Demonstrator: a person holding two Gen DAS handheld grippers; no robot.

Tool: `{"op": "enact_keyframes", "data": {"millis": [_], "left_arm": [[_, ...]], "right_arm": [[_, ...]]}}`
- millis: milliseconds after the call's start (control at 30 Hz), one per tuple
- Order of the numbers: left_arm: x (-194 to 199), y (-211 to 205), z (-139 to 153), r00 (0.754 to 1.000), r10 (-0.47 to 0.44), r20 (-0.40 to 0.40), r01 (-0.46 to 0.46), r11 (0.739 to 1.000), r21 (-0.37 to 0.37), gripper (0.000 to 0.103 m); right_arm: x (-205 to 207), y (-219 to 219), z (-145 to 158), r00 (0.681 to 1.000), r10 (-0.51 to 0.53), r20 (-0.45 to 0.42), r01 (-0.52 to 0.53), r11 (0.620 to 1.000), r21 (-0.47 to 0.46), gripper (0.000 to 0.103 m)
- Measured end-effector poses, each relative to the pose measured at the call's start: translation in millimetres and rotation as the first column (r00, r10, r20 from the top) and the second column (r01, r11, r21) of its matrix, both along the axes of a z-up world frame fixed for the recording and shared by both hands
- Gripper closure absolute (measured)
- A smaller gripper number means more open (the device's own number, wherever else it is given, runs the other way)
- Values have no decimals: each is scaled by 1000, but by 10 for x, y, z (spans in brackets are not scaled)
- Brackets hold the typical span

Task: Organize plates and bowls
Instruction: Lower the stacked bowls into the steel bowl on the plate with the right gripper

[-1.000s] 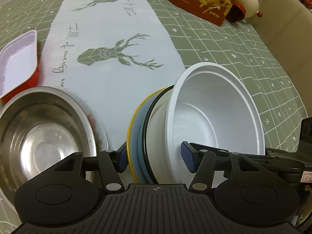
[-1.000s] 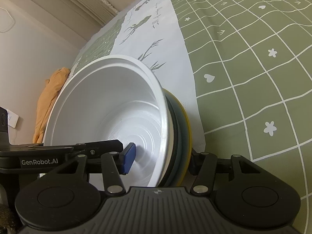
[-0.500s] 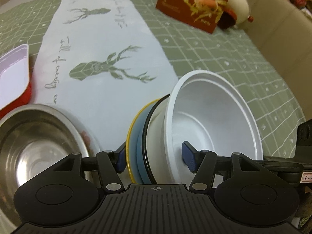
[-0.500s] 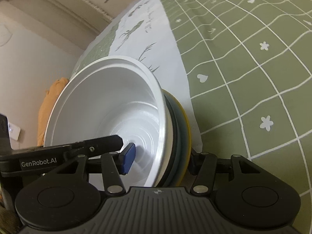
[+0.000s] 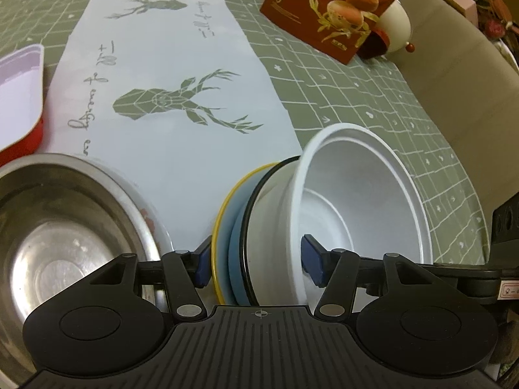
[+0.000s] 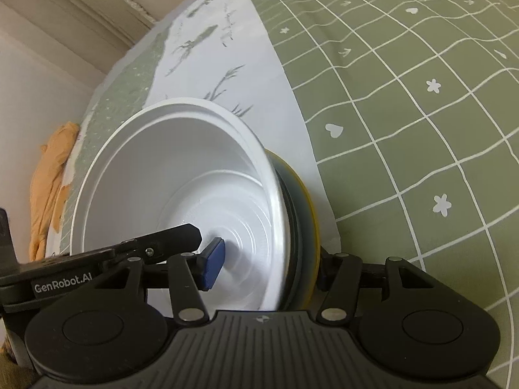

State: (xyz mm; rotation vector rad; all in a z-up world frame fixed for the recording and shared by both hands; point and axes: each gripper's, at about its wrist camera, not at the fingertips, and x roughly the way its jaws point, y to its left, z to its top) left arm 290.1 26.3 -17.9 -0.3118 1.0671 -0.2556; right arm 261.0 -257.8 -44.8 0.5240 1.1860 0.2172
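**Fingers clamped on one stack, both sides**

Your left gripper (image 5: pixel 258 264) pinches the stack (image 5: pixel 256 227) — white bowl (image 5: pixel 356 194) nested on blue and yellow plates — held tilted on edge above the cloth (image 5: pixel 373 103). Your right gripper (image 6: pixel 269 264) grips the same stack. Steel bowl (image 5: pixel 61 227) sits left, beside it.

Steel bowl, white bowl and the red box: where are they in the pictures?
steel bowl (image 5: pixel 55 246): left wrist view, shiny inner wall.
white bowl (image 6: pixel 181 175): right wrist view, inner wall.
red box (image 5: pixel 311 13): left wrist view, printed face.
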Motion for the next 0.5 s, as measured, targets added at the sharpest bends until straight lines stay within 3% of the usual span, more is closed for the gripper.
{"op": "enact_keyframes", "data": {"millis": [500], "left_arm": [[-136,146,167,1000,16,16,-15,999,-28,43]], "right_arm": [[-112,132,131,998,-38,-50,39,999,16,45]]}}
